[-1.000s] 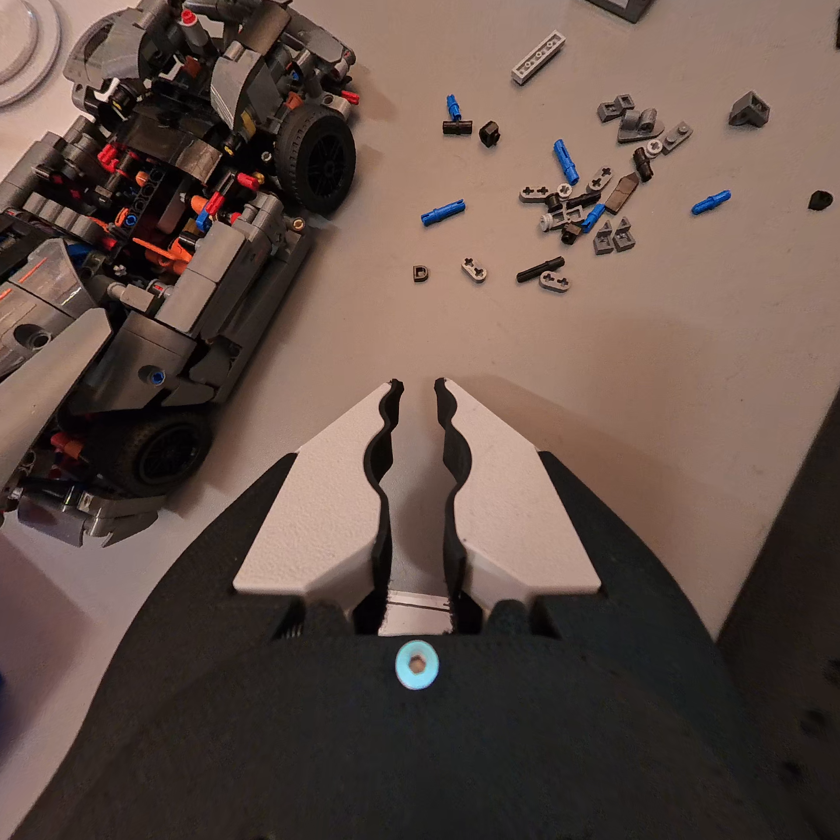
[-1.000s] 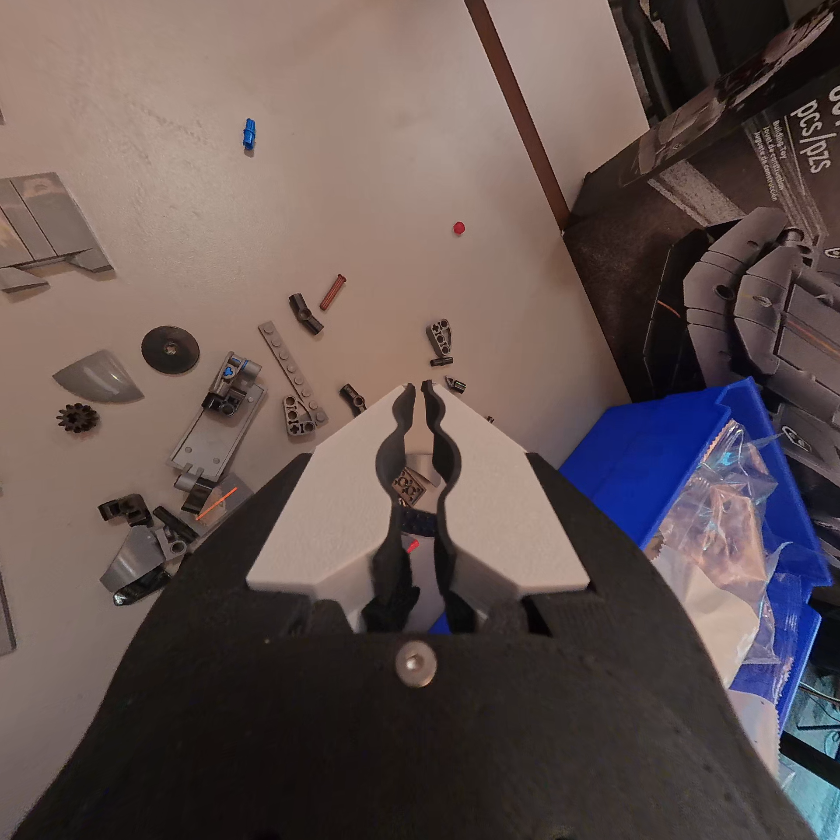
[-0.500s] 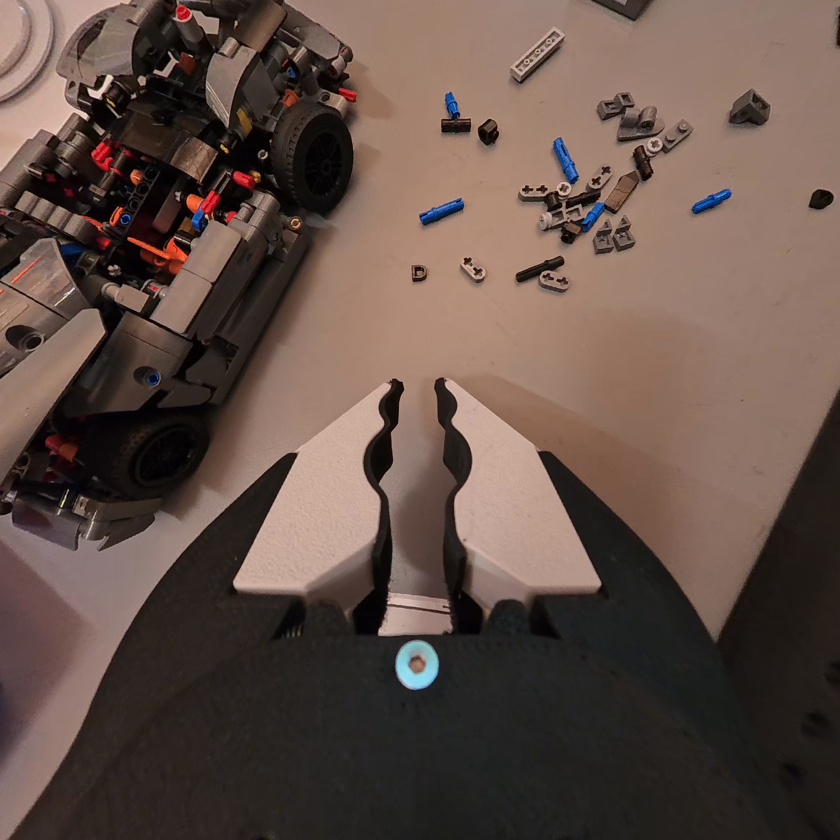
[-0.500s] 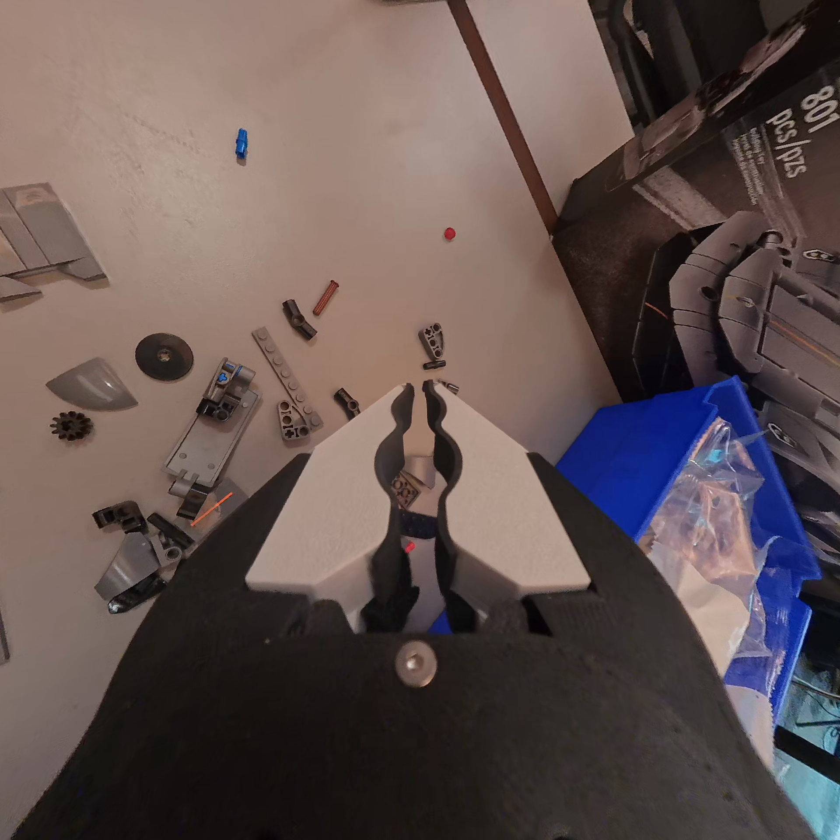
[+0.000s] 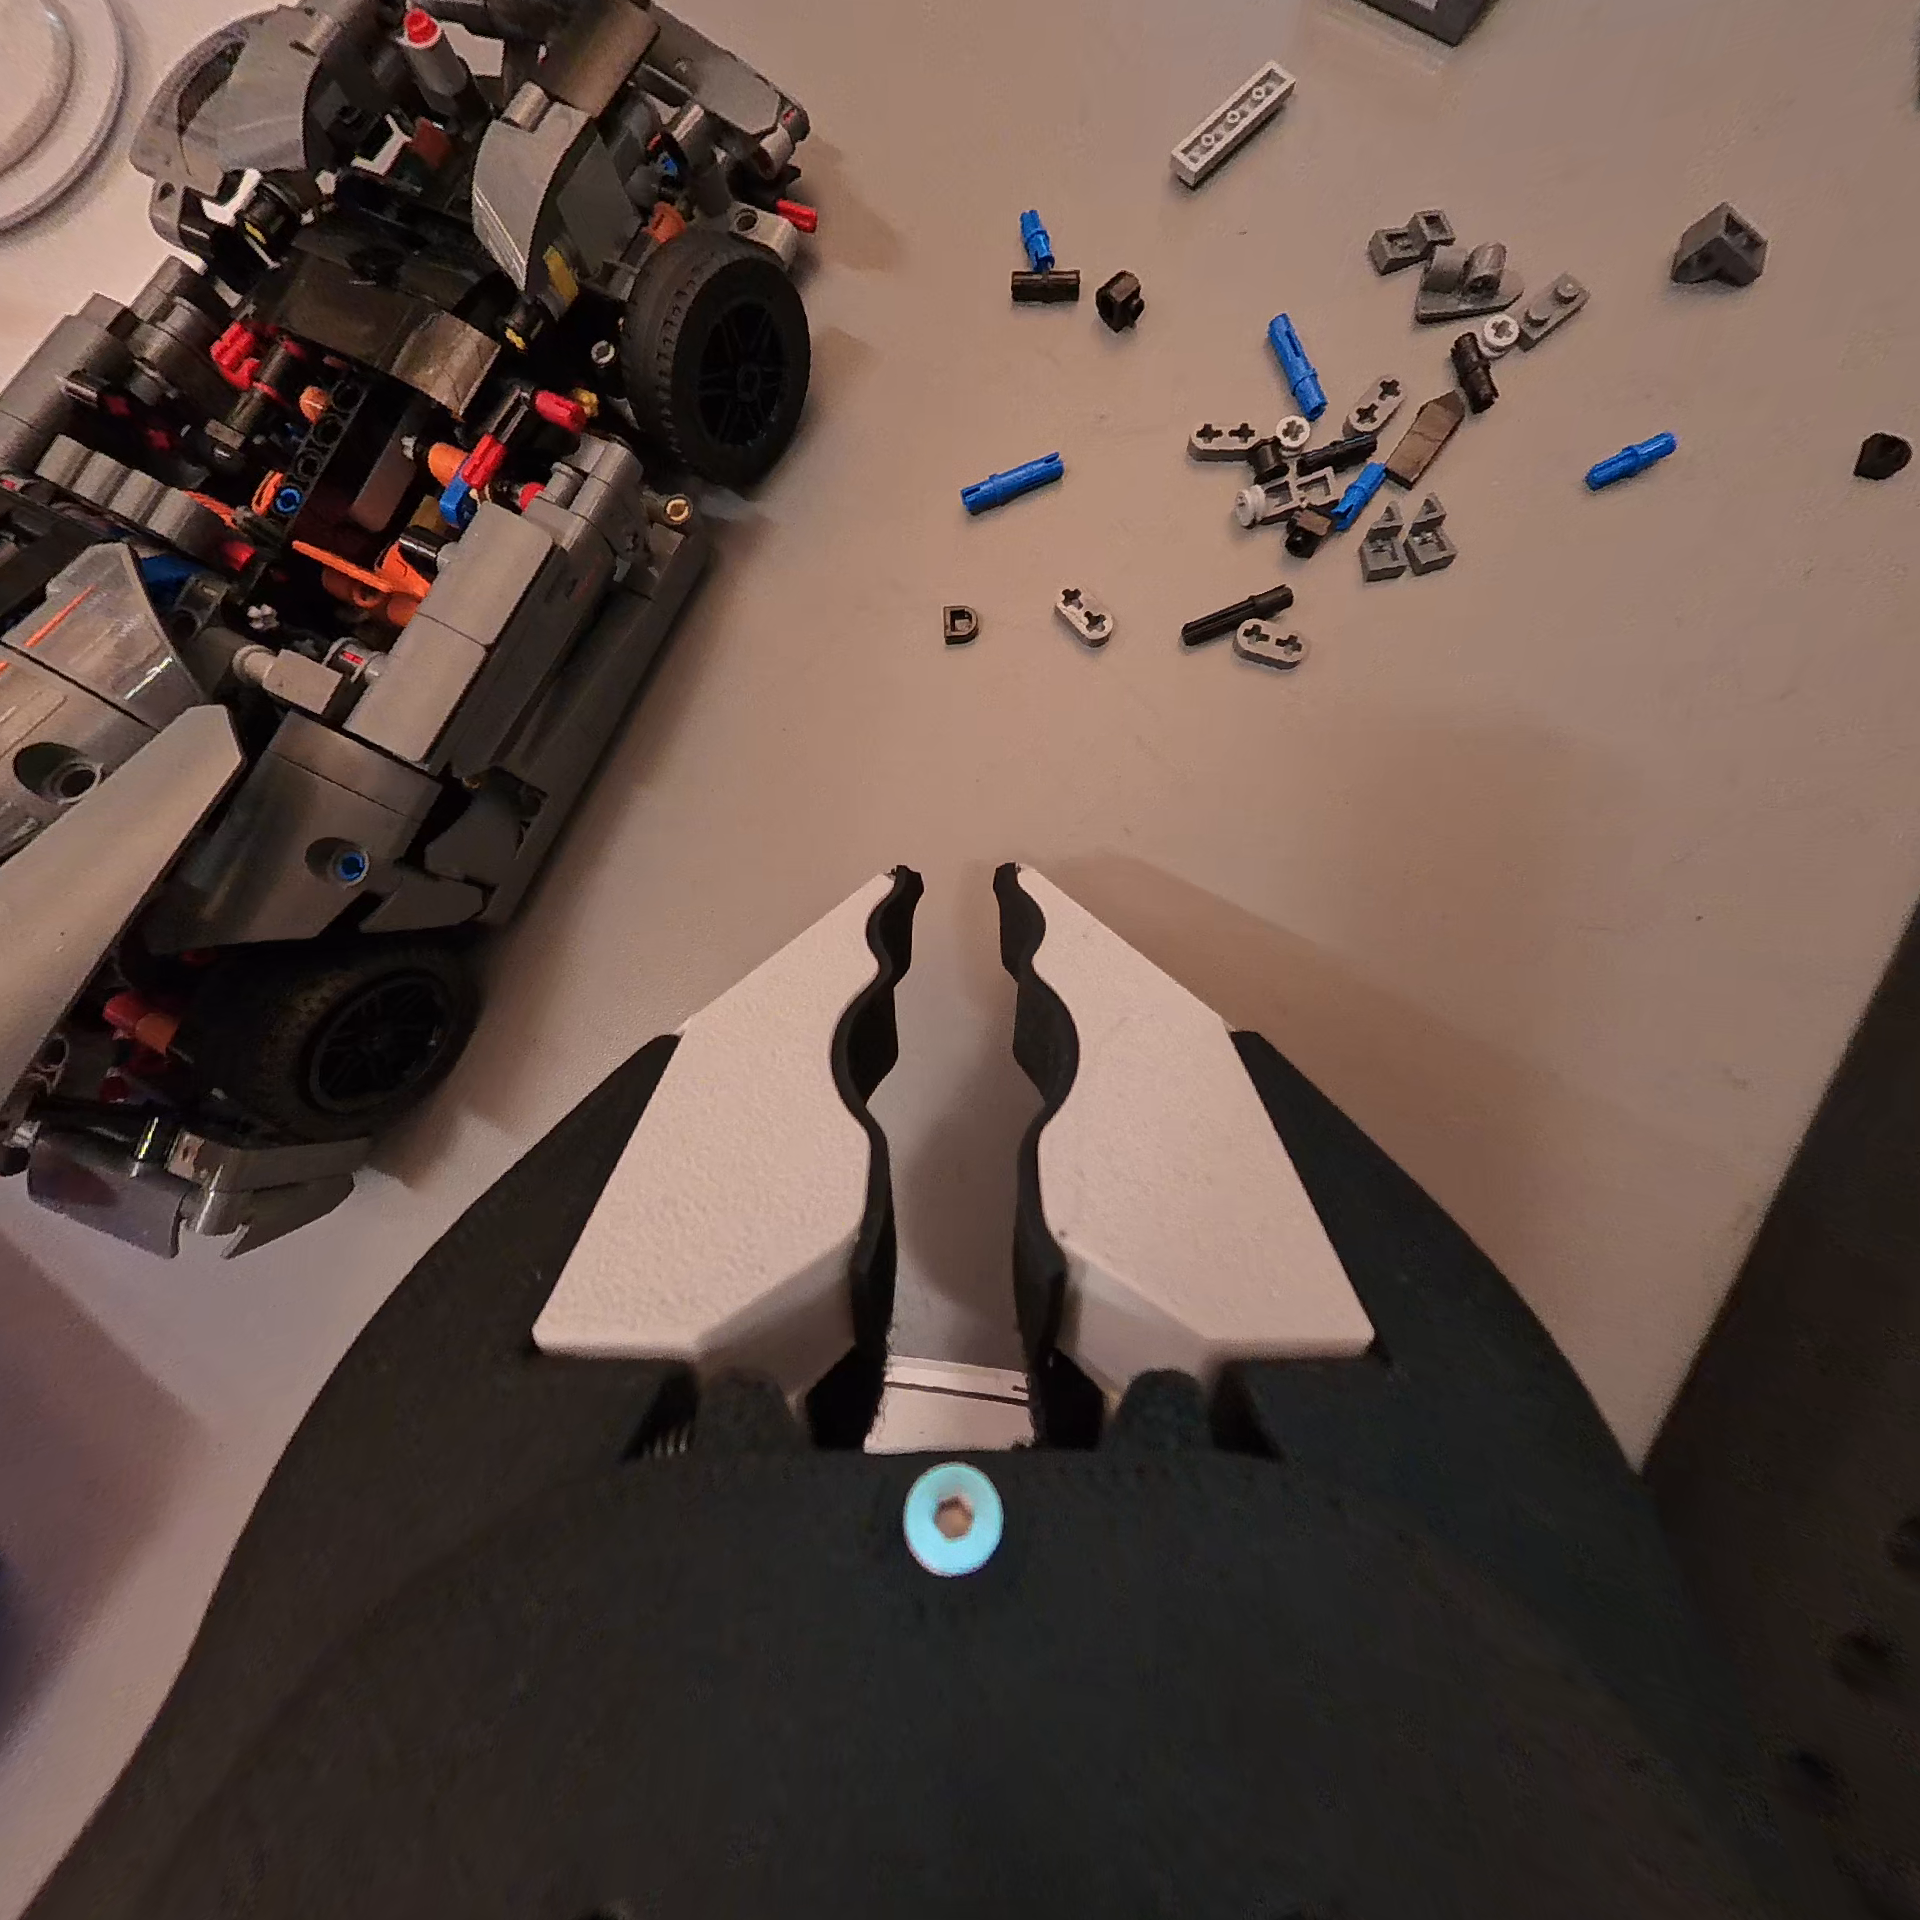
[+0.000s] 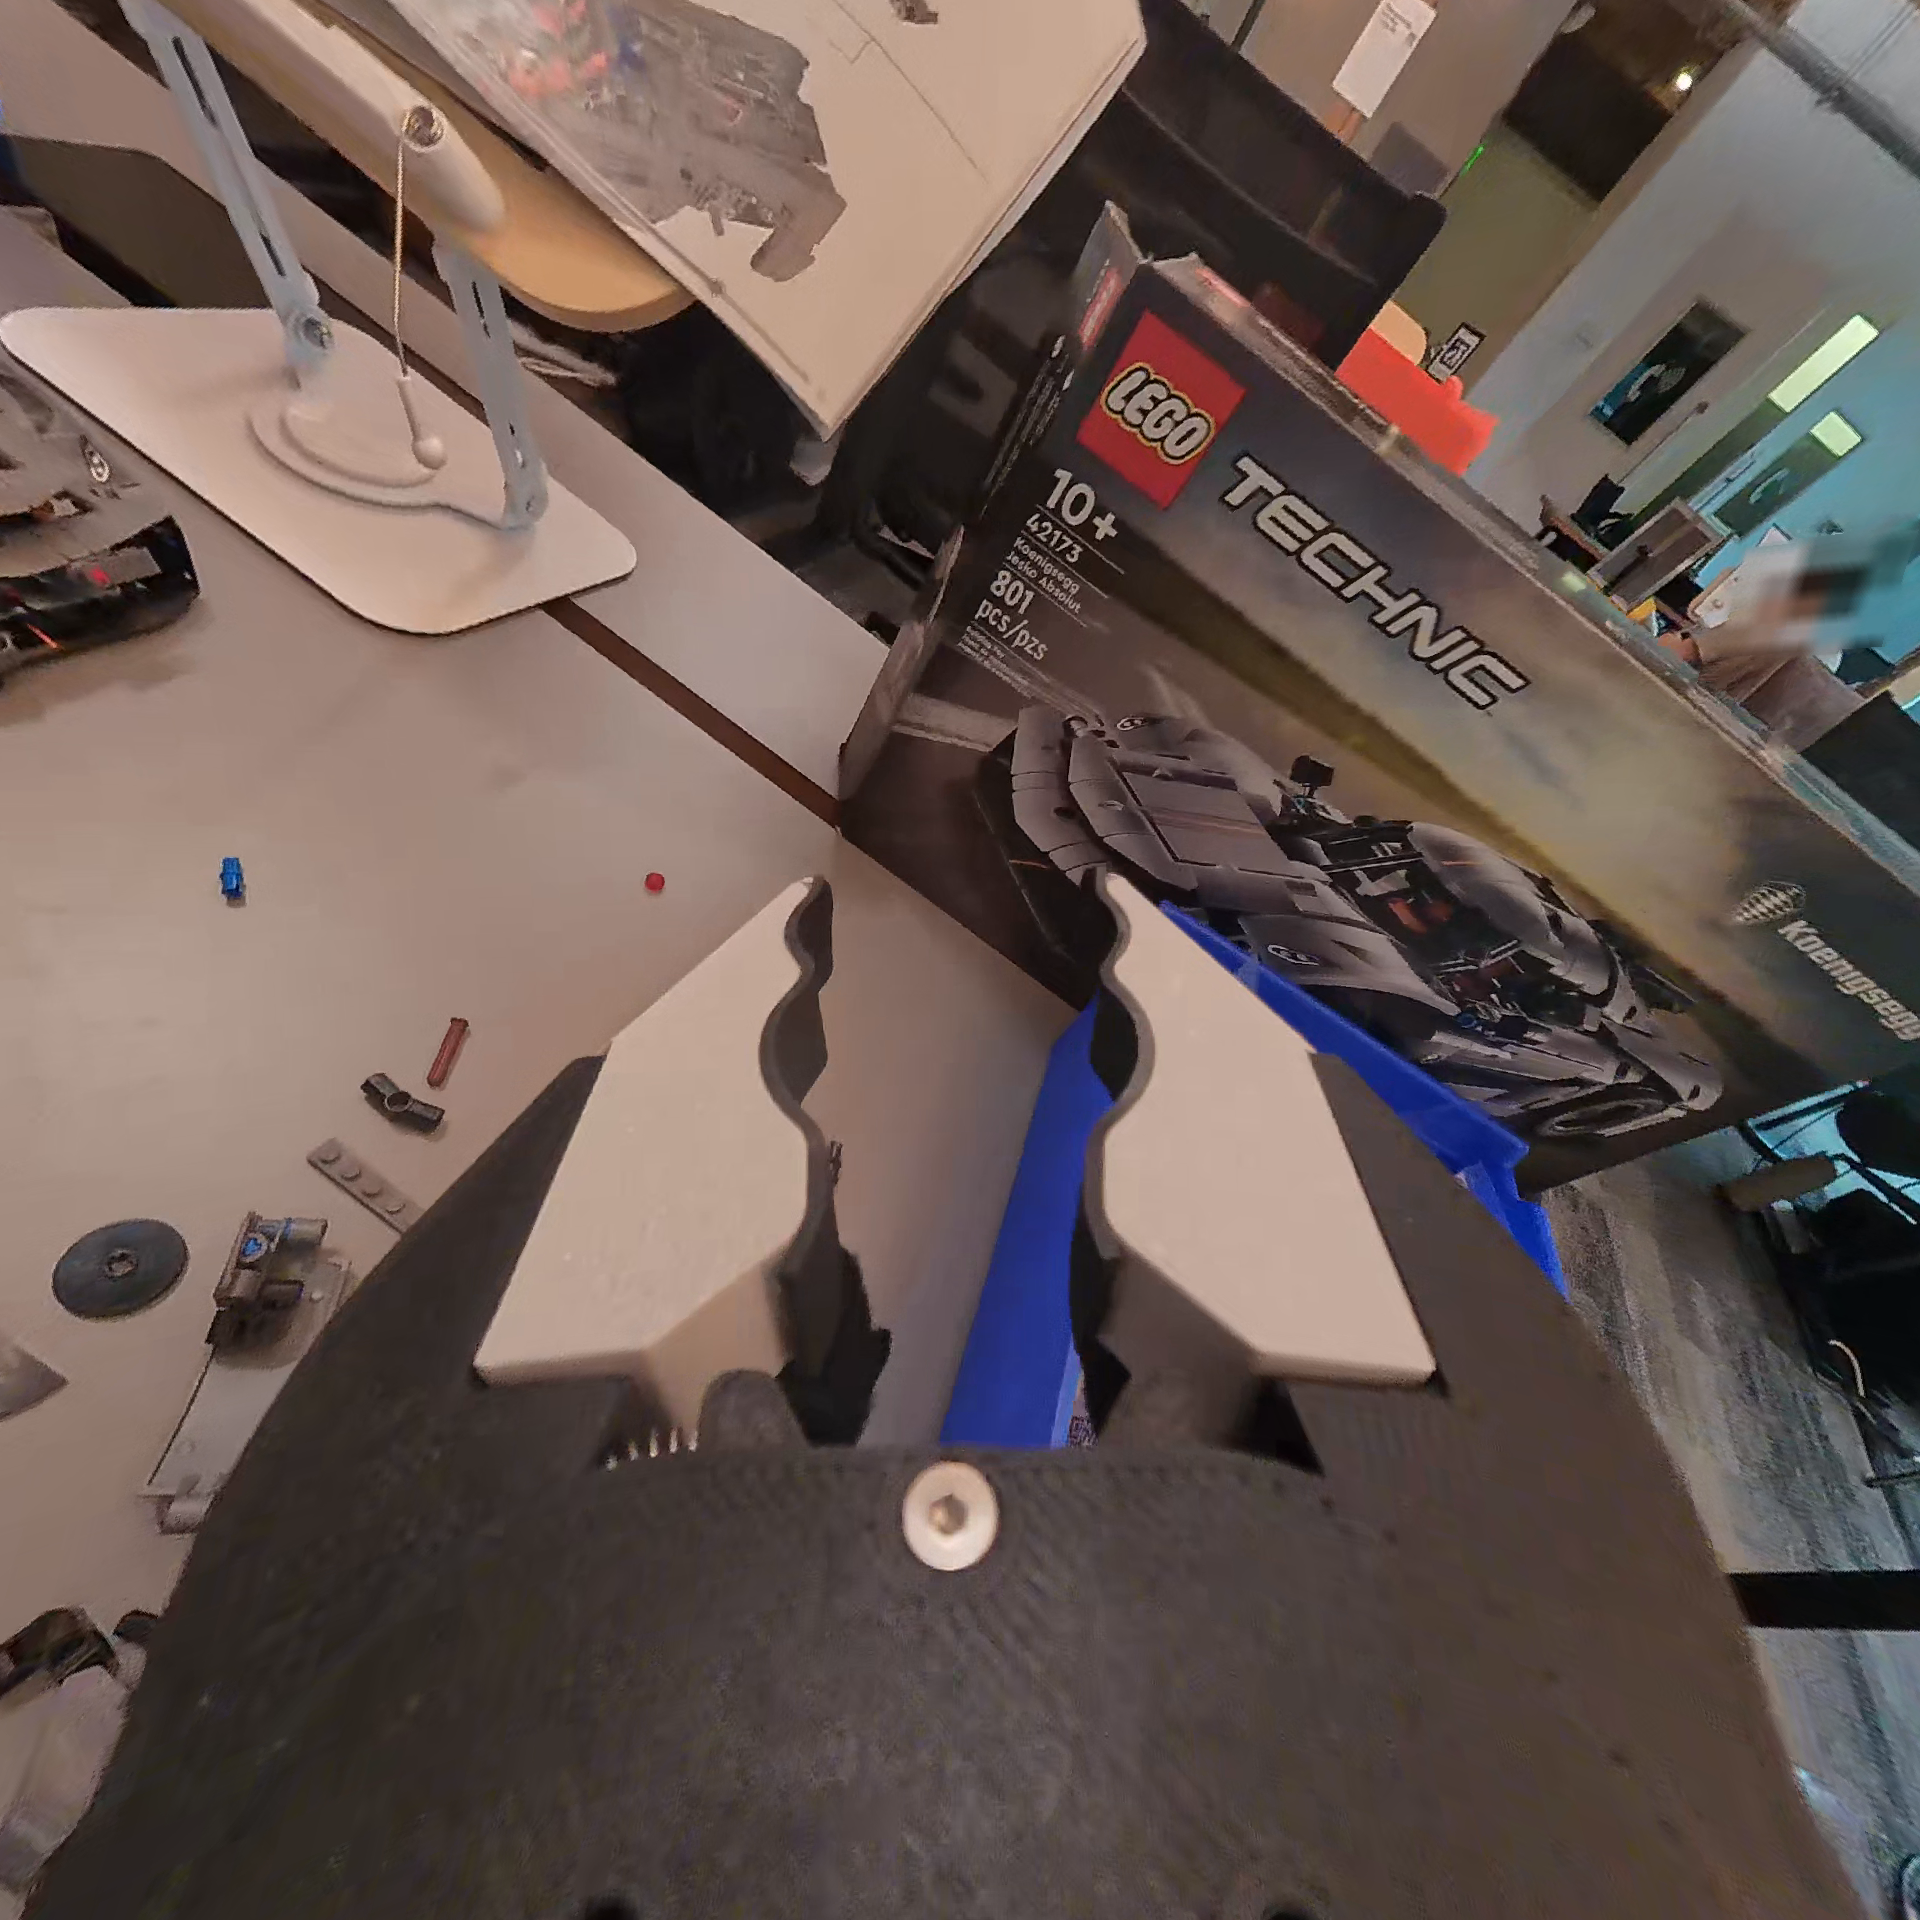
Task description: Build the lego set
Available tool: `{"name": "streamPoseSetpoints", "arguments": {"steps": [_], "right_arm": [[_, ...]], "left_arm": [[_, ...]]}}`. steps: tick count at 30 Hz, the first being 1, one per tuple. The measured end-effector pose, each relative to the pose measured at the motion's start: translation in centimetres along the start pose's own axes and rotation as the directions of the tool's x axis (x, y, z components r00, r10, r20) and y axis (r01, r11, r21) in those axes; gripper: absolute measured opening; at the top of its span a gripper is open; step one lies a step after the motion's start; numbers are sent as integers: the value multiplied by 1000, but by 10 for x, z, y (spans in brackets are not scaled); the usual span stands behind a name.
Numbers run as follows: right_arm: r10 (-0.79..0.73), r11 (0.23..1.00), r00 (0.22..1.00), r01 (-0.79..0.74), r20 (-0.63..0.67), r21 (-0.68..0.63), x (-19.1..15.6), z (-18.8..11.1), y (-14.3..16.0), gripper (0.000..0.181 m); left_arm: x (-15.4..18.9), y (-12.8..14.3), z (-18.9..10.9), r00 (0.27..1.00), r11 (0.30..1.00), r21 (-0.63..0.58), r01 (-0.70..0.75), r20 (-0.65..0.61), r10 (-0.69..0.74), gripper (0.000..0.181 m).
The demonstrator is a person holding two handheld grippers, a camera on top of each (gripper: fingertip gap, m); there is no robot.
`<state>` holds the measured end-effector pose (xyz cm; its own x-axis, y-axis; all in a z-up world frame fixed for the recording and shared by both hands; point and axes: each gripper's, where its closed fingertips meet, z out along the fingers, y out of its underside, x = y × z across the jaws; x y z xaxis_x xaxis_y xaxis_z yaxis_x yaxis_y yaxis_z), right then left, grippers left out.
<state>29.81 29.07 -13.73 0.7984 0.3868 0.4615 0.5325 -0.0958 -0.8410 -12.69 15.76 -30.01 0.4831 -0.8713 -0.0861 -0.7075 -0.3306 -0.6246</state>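
Bare grey tabletop (image 5: 831,790) lies open between the part-built grey brick car (image 5: 343,582) and the scattered small bricks (image 5: 1309,457) right of it. Farther right of the car, a blue plastic bin (image 6: 1351,1049) and tall printed cardboard box (image 6: 1403,727) wall the table's edge.

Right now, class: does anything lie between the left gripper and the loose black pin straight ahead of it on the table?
Nothing visible does. Bare table separates the left gripper from the black pin; the car sits off to the left.
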Motion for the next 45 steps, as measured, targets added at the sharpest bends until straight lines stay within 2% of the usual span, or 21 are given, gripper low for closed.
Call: {"name": "streamPoseSetpoints", "arguments": {"steps": [11,26,30,32,35,39,45], "right_arm": [[-39,995,996,46,75,-87,-16,10,16,40],[-102,976,978,133,180,-170,-39,16,33,21],[-103,969,964,152,246,-193,-52,16,39,14],[-103,961,936,182,338,-211,-69,14,44,13],[-100,943,854,245,510,-227,-108,9,56,11],[-83,901,742,341,665,-269,-150,0,77,6],[-23,856,668,398,744,-330,-176,-8,97,5]], "left_arm": [[0,0,0,1000,1000,0,2,-3,-2,13],[1,1,1,1000,1000,-3,2,-7,-2,13],[1,1,1,1000,1000,-3,2,-7,-2,13],[1,1,1,1000,1000,-3,2,-6,-2,13],[1,1,2,1000,1000,-4,3,-7,-3,14],[1,1,2,1000,1000,-4,2,-8,-2,13],[1,0,1,1000,1000,-2,1,-8,-1,14]]}}
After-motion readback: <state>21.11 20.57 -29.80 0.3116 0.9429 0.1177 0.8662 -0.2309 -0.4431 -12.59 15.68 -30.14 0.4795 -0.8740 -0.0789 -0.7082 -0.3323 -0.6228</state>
